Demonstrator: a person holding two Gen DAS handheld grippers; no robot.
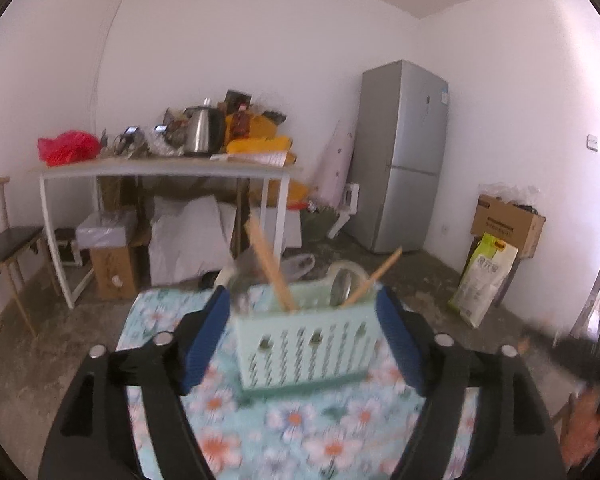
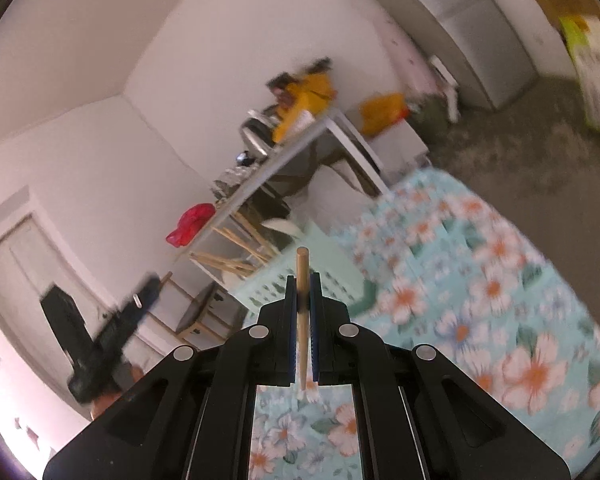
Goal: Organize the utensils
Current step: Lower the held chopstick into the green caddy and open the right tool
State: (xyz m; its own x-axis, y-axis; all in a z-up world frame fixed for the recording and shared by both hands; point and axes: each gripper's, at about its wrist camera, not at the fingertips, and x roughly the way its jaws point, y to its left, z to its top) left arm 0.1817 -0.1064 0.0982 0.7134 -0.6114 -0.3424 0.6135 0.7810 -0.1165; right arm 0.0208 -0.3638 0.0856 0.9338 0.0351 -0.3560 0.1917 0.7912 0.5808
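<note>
A pale green slotted utensil holder (image 1: 306, 340) stands on the floral tablecloth (image 1: 300, 428). Wooden chopsticks (image 1: 272, 270) and a metal utensil (image 1: 342, 286) stick up out of it. My left gripper (image 1: 304, 340) is open, its blue pads on either side of the holder; contact is unclear. My right gripper (image 2: 303, 292) is shut on a wooden chopstick (image 2: 302, 280), which points forward past the pads. The holder (image 2: 300, 280) lies just beyond the chopstick tip in the right wrist view, with more chopsticks (image 2: 236, 256) sticking out of it.
A white-framed table (image 1: 168, 172) with a kettle (image 1: 202, 132), red bag and yellow bags stands behind. Boxes and white bags sit under it. A grey fridge (image 1: 404, 156) stands at the back right, a chair (image 1: 4, 248) at left, a cardboard box (image 1: 506, 220) at right.
</note>
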